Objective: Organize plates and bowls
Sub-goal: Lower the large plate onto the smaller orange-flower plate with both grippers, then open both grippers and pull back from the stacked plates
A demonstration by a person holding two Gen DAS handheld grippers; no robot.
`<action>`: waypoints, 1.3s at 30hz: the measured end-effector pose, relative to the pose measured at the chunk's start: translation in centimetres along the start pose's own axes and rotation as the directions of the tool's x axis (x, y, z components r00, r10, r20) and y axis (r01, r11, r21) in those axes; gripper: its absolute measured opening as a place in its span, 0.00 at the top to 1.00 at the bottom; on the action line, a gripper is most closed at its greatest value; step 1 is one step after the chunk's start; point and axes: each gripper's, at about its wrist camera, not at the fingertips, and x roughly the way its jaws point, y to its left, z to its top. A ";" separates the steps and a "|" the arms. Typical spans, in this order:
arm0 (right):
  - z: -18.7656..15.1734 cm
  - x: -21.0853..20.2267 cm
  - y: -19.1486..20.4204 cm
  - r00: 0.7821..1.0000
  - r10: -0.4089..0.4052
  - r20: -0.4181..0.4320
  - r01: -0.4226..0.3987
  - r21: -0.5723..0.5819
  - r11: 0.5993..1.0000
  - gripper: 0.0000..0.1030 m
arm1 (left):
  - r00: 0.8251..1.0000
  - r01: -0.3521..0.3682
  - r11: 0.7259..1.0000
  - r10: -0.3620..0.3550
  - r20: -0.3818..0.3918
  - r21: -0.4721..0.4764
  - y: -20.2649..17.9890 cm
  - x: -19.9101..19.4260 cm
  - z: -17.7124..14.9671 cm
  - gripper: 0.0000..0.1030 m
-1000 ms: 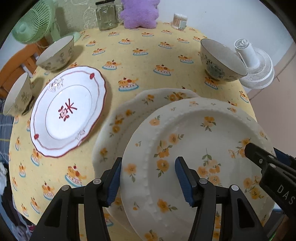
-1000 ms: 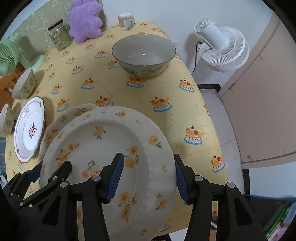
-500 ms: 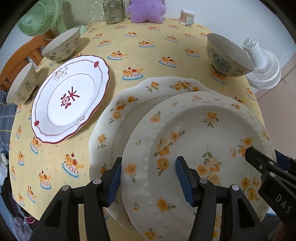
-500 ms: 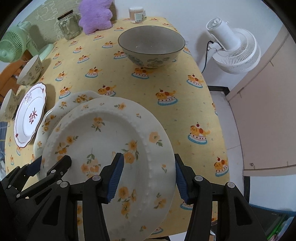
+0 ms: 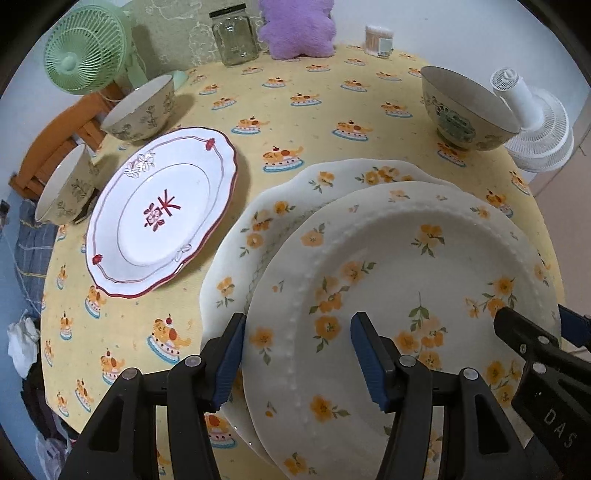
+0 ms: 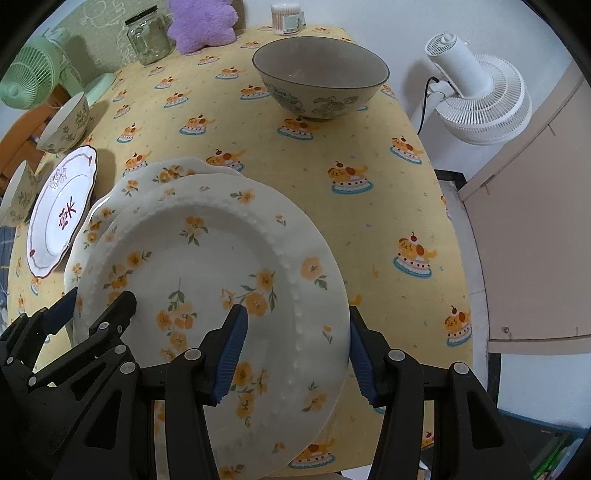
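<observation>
A white beaded plate with orange flowers [image 5: 406,266] [image 6: 199,251] lies on top of a scalloped flowered plate [image 5: 273,221] [image 6: 162,173]. My left gripper [image 5: 297,354] straddles the top plate's left rim, jaws wide apart, one finger above and one at the edge. My right gripper [image 6: 293,350] straddles its right rim the same way. A red-trimmed white plate [image 5: 162,214] [image 6: 61,210] lies to the left. Two small leaf-patterned bowls [image 5: 142,110] [image 5: 64,188] sit at far left. A large rabbit-patterned bowl [image 5: 465,107] [image 6: 321,79] sits at the back right.
The yellow tablecloth [image 5: 295,110] covers a round table. At the back stand a glass jar [image 5: 234,35], a purple plush [image 5: 295,29] and a cotton swab box [image 5: 378,38]. A green fan [image 5: 83,61] is back left, a white fan [image 6: 476,96] right of the table.
Both grippers stay astride the top flowered plate. The views have shifted slightly; the plate sits a little lower over the scalloped plate.
</observation>
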 end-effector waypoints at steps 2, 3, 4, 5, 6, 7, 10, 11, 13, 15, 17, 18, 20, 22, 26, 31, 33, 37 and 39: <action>0.0 -0.1 0.2 1.000 0.005 0.010 -0.004 -0.009 1.000 0.45 | 0.999 -0.050 0.998 0.050 0.011 0.034 -0.7 0.0 0.0 0.42; 0.0 -0.3 0.3 1.000 0.002 0.018 -0.002 -0.017 1.000 0.45 | 0.997 -0.070 0.997 0.069 0.020 0.042 -0.9 0.0 0.0 0.42; 0.0 -0.5 0.3 0.999 -0.006 0.031 0.007 -0.023 1.000 0.45 | 0.997 -0.071 0.997 0.070 0.022 0.043 -0.9 -0.1 0.0 0.43; -0.1 -0.7 0.3 0.999 -0.018 0.046 0.019 -0.030 0.999 0.47 | 0.998 -0.062 0.997 0.062 0.018 0.035 -0.7 -0.1 0.1 0.41; -0.2 -0.9 0.3 0.998 -0.030 0.054 0.032 -0.042 0.999 0.53 | 0.999 -0.047 0.999 0.047 0.009 0.019 -0.4 -0.1 0.2 0.41; -0.3 -0.9 0.2 0.998 -0.043 0.053 0.046 -0.053 0.998 0.55 | 0.999 -0.033 0.999 0.033 0.002 0.005 -0.1 -0.1 0.3 0.41; -0.4 -0.9 -0.6 0.999 -0.015 0.039 0.017 -0.044 0.999 0.61 | 1.000 -0.021 1.000 0.021 0.013 0.001 0.2 -0.8 0.4 0.35; -0.4 -0.9 -0.4 0.999 -0.016 0.040 0.018 -0.048 0.999 0.64 | 1.000 -0.019 1.000 0.019 0.020 0.006 0.1 -1.1 0.4 0.33; -0.4 -0.8 0.2 0.998 -0.038 0.043 0.040 -0.062 0.997 0.66 | 1.000 -0.007 1.000 0.006 0.030 0.022 -0.2 -1.5 0.5 0.32; -0.1 -0.5 0.6 0.998 -0.040 0.040 0.042 -0.062 0.997 0.66 | 1.000 0.001 1.000 -0.002 0.030 0.028 -0.3 -1.5 0.7 0.32; 0.3 -0.2 0.8 0.999 -0.040 0.030 0.042 -0.055 0.998 0.65 | 1.000 0.012 1.000 -0.013 0.024 0.021 -0.1 -1.3 1.0 0.32; 0.4 -0.1 0.9 0.999 -0.042 0.029 0.044 -0.055 0.998 0.65 | 1.000 0.016 1.000 -0.017 0.023 0.018 0.0 -1.3 1.0 0.32; 0.8 0.1 1.1 0.998 -0.047 0.029 0.049 -0.056 0.997 0.65 | 1.000 0.024 1.000 -0.024 0.020 0.015 0.2 -1.1 1.2 0.32; 1.0 0.3 1.3 0.998 -0.052 0.027 0.054 -0.059 0.997 0.64 | 0.999 0.030 0.999 -0.030 0.015 0.011 0.5 -0.9 1.3 0.32; 1.4 0.6 1.9 0.997 -0.067 0.026 0.068 -0.066 0.995 0.62 | 0.999 0.040 0.999 -0.040 0.016 0.006 0.8 -0.9 1.5 0.32; 1.8 1.0 2.4 0.997 -0.070 0.023 0.071 -0.073 0.995 0.60 | 0.999 0.047 0.999 -0.047 0.017 -0.002 1.1 -0.9 1.7 0.32; 1.9 1.1 2.7 0.998 -0.065 0.024 0.067 -0.076 0.995 0.60 | 0.999 0.042 0.999 -0.042 0.017 -0.008 1.2 -0.9 1.7 0.32; 1.7 1.2 3.0 0.997 -0.069 0.027 0.071 -0.081 0.994 0.57 | 0.999 0.046 0.999 -0.046 0.014 -0.020 1.5 -0.9 1.6 0.32; 1.6 1.2 3.0 0.997 -0.067 0.031 0.070 -0.090 0.994 0.56 | 0.999 0.053 0.998 -0.052 0.013 -0.029 1.6 -1.0 1.5 0.32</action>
